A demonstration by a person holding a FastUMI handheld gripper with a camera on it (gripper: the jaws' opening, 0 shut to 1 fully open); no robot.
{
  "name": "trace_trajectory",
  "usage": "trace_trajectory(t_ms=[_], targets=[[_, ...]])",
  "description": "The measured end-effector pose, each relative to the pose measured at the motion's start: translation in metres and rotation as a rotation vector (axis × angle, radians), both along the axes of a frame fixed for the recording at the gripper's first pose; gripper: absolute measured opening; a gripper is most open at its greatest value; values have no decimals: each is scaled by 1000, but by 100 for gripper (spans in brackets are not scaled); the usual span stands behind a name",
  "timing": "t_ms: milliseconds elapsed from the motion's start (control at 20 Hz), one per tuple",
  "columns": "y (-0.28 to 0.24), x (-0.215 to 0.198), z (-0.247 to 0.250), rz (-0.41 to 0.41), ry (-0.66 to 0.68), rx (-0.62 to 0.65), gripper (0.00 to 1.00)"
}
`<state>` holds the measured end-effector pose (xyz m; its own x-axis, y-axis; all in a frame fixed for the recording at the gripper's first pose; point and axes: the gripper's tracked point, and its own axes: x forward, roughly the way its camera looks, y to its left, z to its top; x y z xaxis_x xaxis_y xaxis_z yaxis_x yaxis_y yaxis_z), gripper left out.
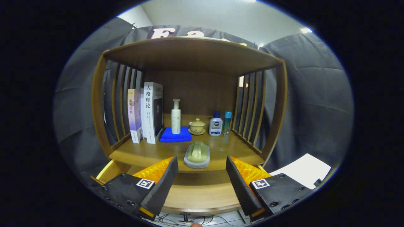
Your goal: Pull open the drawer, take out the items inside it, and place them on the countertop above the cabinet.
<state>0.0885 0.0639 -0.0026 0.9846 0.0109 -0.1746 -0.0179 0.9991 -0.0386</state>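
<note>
- The brush (197, 155), a pale green scrubbing piece with a moulded handle on a grey base, lies on the counter (148, 154) near its front edge, its long axis running front to back, away from the gripper (202, 179).
- The gripper's fingers stand wide apart and hold nothing; the brush sits just ahead of them, in line with the gap.
- The drawer (199, 192) lies pulled out below the brush, under the fingers, its wooden bottom bare.
- Behind the brush and to its left, a folded blue cloth (175, 135) carries a white pump bottle (175, 116), upright.
- Straight behind the brush stands a lidded yellow cup (197, 126) on a saucer.
- Behind and right of the brush stand a white bottle with a blue cap (216, 124) and a slim teal bottle (226, 123).
- Far left of the brush, upright books (145, 112) lean by the slatted side.
</note>
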Motion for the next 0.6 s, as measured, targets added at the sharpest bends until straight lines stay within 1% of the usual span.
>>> trace_trajectory(t_ms=[200, 400, 600], targets=[[-5, -25, -20, -3, -54, -26, 96], [4, -42, -44, 44, -115, 51, 97], [5, -68, -95, 55, -86, 30, 97]])
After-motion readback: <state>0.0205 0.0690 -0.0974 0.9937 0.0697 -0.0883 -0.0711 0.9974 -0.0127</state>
